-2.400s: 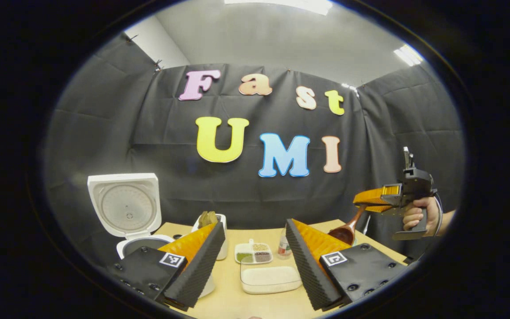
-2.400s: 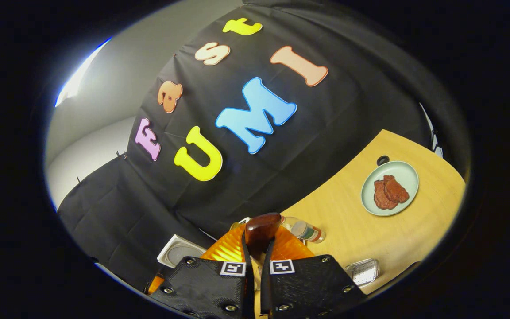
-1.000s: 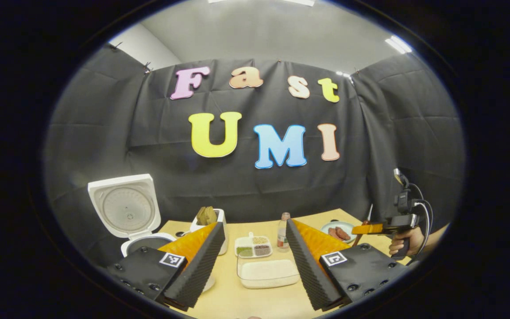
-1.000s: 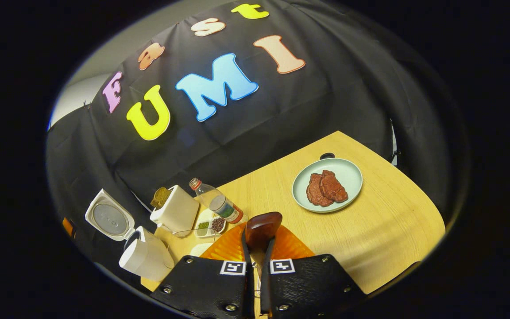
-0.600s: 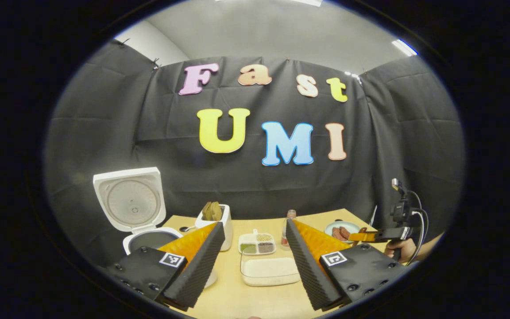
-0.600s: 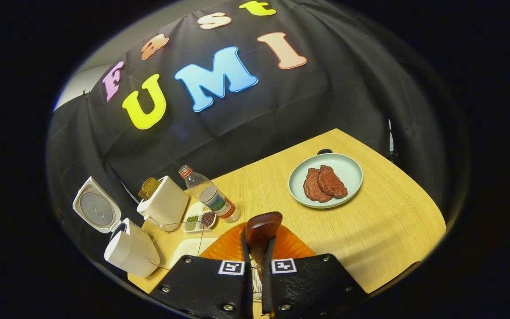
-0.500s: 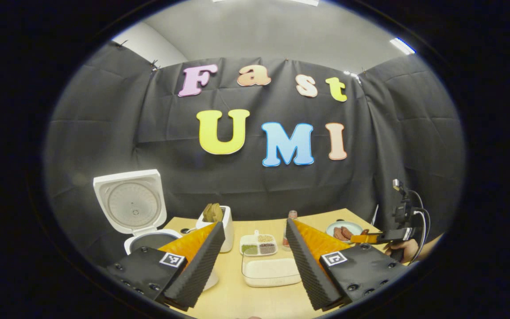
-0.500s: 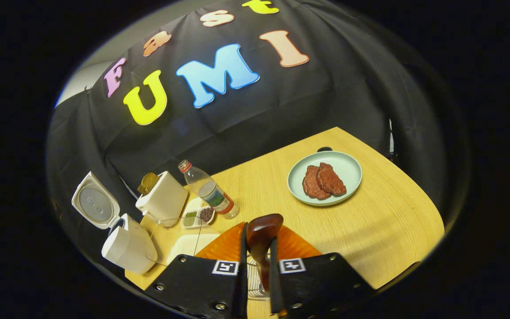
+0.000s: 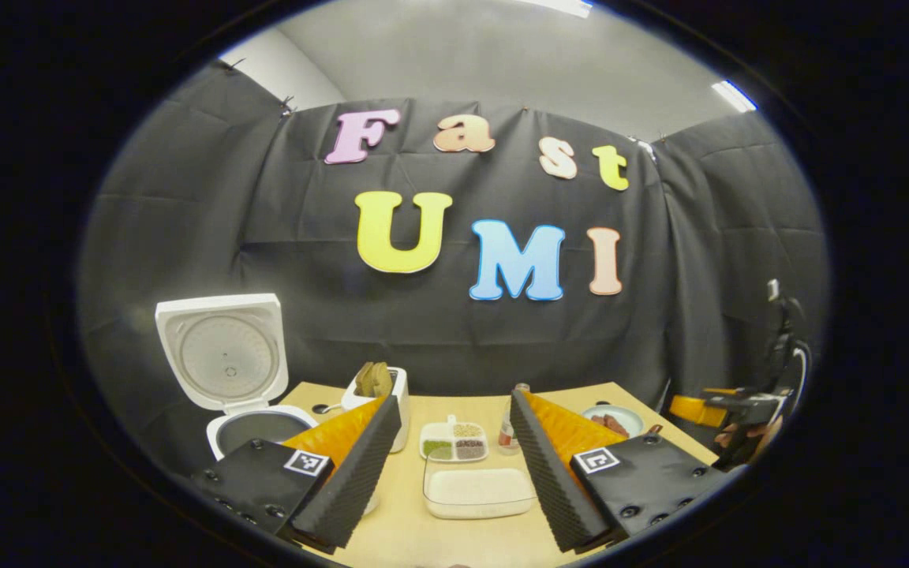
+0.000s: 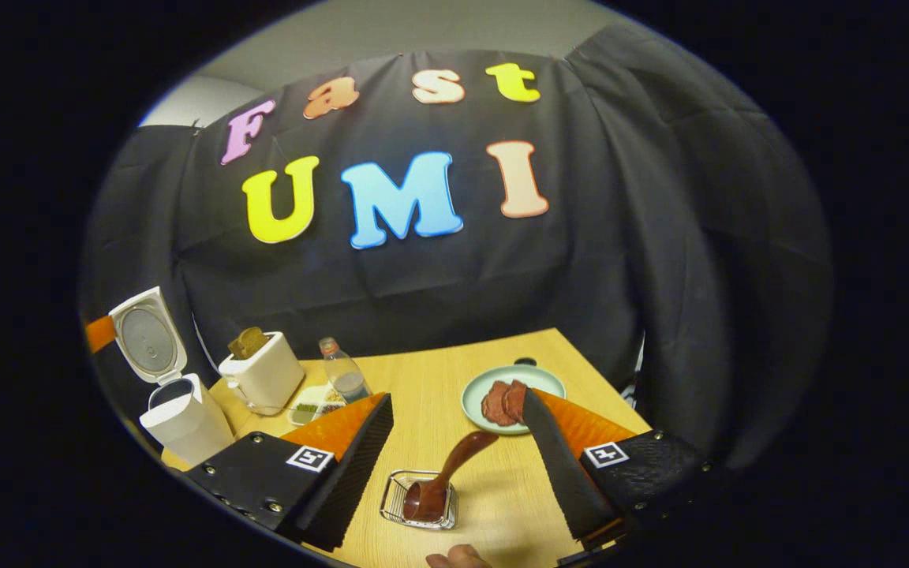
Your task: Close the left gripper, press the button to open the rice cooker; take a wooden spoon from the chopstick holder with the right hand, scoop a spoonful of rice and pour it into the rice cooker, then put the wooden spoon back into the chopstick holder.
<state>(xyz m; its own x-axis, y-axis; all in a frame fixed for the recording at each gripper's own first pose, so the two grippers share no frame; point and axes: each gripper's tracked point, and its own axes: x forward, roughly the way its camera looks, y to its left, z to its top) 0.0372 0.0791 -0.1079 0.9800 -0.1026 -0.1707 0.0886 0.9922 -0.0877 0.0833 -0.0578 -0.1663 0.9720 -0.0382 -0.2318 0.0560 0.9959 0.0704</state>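
On the table [image 10: 454,371], right gripper view: wire chopstick holder [image 10: 420,498] at 6 o'clock, wooden spoon [image 10: 445,473] standing in it bowl-down, handle leaning toward 1 o'clock.
Right tongs [image 10: 454,465]: released, fingers spread wide to either side of the spoon, not touching it.
Left tongs [image 9: 454,465]: released, fingers wide apart, nothing between them.
Rice cooker [image 9: 245,426]: at 8 o'clock in the left gripper view, lid up; in the right gripper view it sits at 9 o'clock [image 10: 178,418].
Rice tray [image 9: 474,491]: clear, filled with white rice, between the left fingers at 6 o'clock.
Other things: toaster [image 10: 263,375] just beside the cooker, bottle [image 10: 342,379], divided dish [image 9: 454,440], plate [image 10: 474,401] with meat slices at centre.
Far right, left gripper view: a hand [image 9: 746,438] holding the other gripper at 4 o'clock.
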